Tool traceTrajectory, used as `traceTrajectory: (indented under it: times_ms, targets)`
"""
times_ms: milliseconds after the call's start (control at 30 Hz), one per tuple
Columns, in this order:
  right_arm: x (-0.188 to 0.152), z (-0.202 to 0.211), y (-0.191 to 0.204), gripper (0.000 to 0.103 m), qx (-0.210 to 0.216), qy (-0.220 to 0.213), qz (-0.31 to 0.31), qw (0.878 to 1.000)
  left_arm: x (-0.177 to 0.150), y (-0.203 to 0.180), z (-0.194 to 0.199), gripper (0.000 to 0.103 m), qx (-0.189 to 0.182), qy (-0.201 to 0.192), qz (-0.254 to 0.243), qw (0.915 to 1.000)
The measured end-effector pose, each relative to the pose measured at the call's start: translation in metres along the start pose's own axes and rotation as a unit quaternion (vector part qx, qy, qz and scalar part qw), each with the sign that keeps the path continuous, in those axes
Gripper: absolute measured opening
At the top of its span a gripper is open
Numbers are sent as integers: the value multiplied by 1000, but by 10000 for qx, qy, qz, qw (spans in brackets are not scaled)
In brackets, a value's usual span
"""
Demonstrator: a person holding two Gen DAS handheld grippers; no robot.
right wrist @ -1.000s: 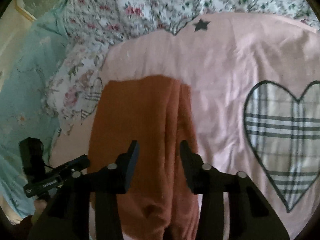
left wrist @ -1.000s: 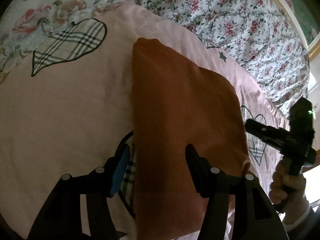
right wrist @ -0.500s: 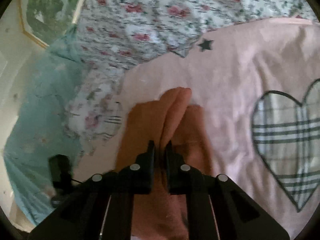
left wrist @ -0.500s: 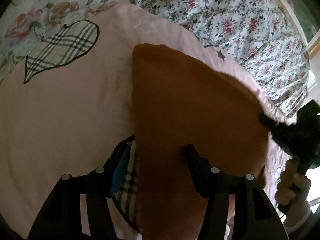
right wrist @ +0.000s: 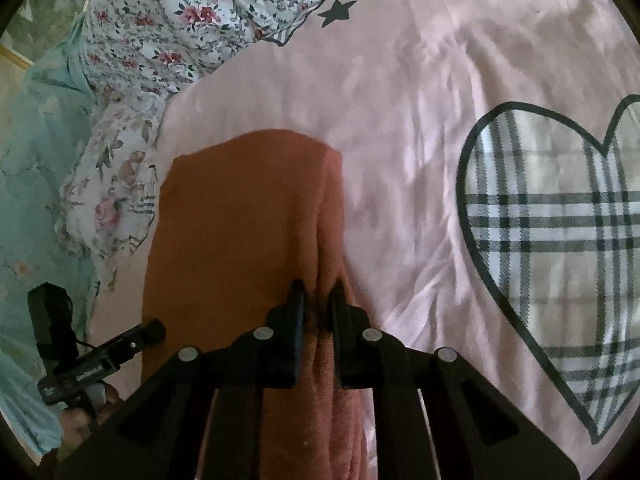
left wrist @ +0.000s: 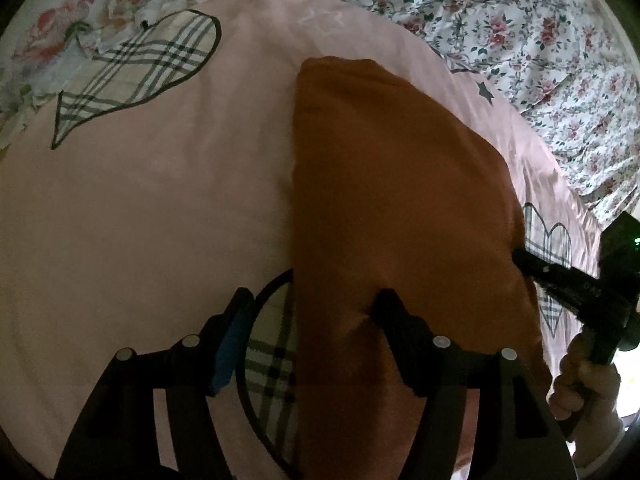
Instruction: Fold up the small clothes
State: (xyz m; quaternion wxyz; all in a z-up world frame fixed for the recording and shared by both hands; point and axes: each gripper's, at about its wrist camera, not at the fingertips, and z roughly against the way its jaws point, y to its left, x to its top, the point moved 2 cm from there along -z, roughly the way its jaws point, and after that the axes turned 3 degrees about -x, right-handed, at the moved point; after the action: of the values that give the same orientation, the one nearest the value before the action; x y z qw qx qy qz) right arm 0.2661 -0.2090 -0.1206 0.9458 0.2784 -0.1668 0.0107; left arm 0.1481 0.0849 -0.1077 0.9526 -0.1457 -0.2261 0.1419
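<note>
Fuzzy rust-orange cloth [right wrist: 240,216] on smooth pink sheet [right wrist: 400,80]; right claw [right wrist: 319,292] easing apart around fold; left claw [left wrist: 312,300] widening.

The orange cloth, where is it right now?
The orange cloth lies on the pink blanket, left of the plaid heart in the right wrist view, a fold between the right gripper's fingers.

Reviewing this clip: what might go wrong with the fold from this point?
The right gripper is opening while a ridge of the orange cloth sits between its jaws, so that edge may slip out.

The left gripper, opening too, straddles the cloth's other edge ungripped; the fold may end uneven on the pink bedspread.
</note>
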Motion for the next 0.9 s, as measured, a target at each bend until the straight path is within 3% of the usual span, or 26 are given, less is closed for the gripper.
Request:
traceTrajectory:
  times_ms: [100,300,433,500,600,800,900]
  targets:
    - [-3,23,-3,21,-36,-174,-76,9998,-7,-6,17,59,-2,-94,-150,9998]
    - [-23,59,9,21,169,-330,135,9992,-25,-26,59,55,-708,-414,-474,9955]
    - [-39,58,25,21,228,-229,438,9985,-35,-43,67,55,-846,-406,-761,9927]
    - [-38,52,28,21,148,-210,455,9986,-39,-42,67,55,-804,-379,-742,9933]
    - [-28,45,27,21,115,-157,257,9995,-43,-39,70,55,-1050,-357,-617,9919]
    - [-37,48,38,21,501,31,513,9974,-66,-45,67,55,-1330,-203,-817,9875]
    - [-49,31,39,21,217,262,677,9971,-73,-42,50,55,-1167,22,-903,9891]
